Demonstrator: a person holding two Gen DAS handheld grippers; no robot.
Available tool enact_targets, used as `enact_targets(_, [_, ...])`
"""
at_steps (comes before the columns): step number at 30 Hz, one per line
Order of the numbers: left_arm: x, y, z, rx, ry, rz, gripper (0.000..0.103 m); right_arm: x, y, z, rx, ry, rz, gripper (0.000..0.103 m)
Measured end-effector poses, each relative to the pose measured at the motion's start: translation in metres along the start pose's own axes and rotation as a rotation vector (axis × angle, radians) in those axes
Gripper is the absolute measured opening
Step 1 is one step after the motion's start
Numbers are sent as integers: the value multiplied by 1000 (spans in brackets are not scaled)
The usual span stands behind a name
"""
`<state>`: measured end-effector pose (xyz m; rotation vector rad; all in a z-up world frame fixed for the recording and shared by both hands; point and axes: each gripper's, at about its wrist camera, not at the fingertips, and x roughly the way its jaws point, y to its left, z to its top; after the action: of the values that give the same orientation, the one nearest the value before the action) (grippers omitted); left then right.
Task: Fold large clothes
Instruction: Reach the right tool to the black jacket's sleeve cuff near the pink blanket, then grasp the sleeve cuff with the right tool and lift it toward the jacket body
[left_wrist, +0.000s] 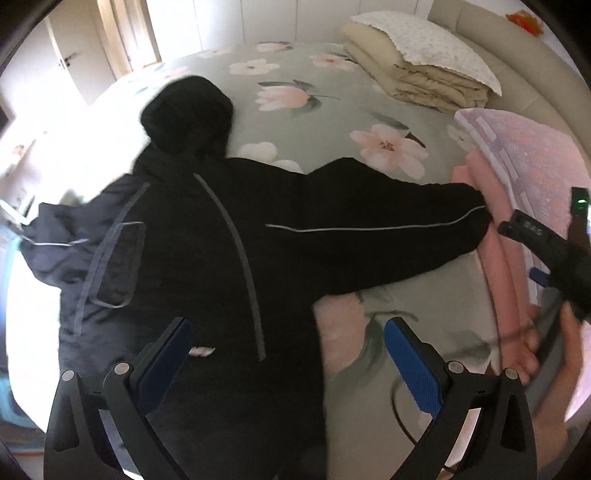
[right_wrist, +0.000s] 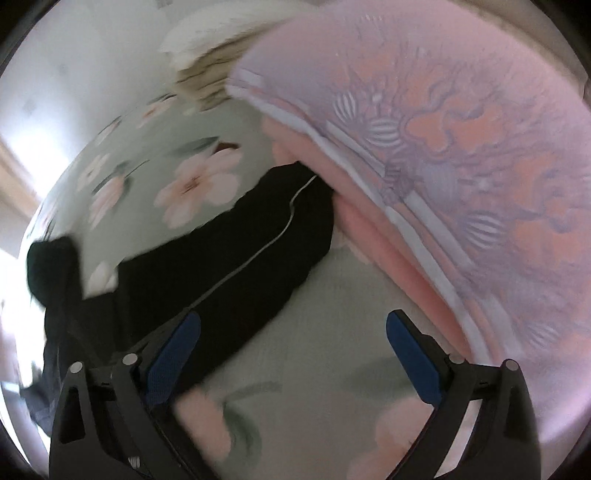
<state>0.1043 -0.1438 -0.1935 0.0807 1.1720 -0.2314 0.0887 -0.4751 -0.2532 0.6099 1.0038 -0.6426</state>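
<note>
A black hooded jacket (left_wrist: 207, 236) with grey reflective stripes lies spread on the floral bed sheet (left_wrist: 314, 110). Its hood (left_wrist: 184, 110) points to the far side and one sleeve (left_wrist: 388, 221) stretches right to a pink folded blanket. My left gripper (left_wrist: 288, 354) is open and empty above the jacket's lower body. My right gripper (right_wrist: 291, 350) is open and empty above the sheet, near the sleeve (right_wrist: 240, 240), whose cuff touches the blanket. The right gripper's body also shows in the left wrist view (left_wrist: 546, 254), held by a hand.
A pink and lilac patterned folded blanket (right_wrist: 461, 166) lies at the right of the bed. A beige folded quilt with a white pillow (left_wrist: 424, 62) lies at the far side. A padded headboard (left_wrist: 535, 92) curves behind. A door (left_wrist: 85, 48) stands at far left.
</note>
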Motion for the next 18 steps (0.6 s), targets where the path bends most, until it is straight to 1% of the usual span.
enact_targets(2, [27, -5, 9, 10, -13, -26, 102, 25, -2, 9, 20, -21, -6, 99])
enact_targets(4, [49, -13, 19, 38, -40, -22, 102, 55, -4, 21, 51, -44, -24, 98])
enact_targets(5, [63, -18, 25, 61, -51, -24, 102, 62, -7, 24, 60, -51, -21, 98])
enact_targets(8, [101, -29, 41, 94, -63, -28, 102, 97, -15, 36, 89, -45, -18, 93])
enact_targets(10, [120, -33, 50, 100, -59, -22, 102, 122, -18, 47, 118, -41, -5, 84])
enact_targets(12, [134, -34, 56, 100, -55, -16, 102, 138, -19, 56, 140, -49, -17, 82])
enact_targets(14, [147, -38, 63, 102, -50, -14, 102, 147, -20, 62, 143, -70, -44, 81])
enact_targets(15, [152, -39, 67, 102, -52, -21, 102, 152, -19, 64, 144, -84, -68, 81])
enact_targets(18, [167, -40, 74, 107, -43, -50, 102, 159, -14, 67, 129, -108, -72, 80])
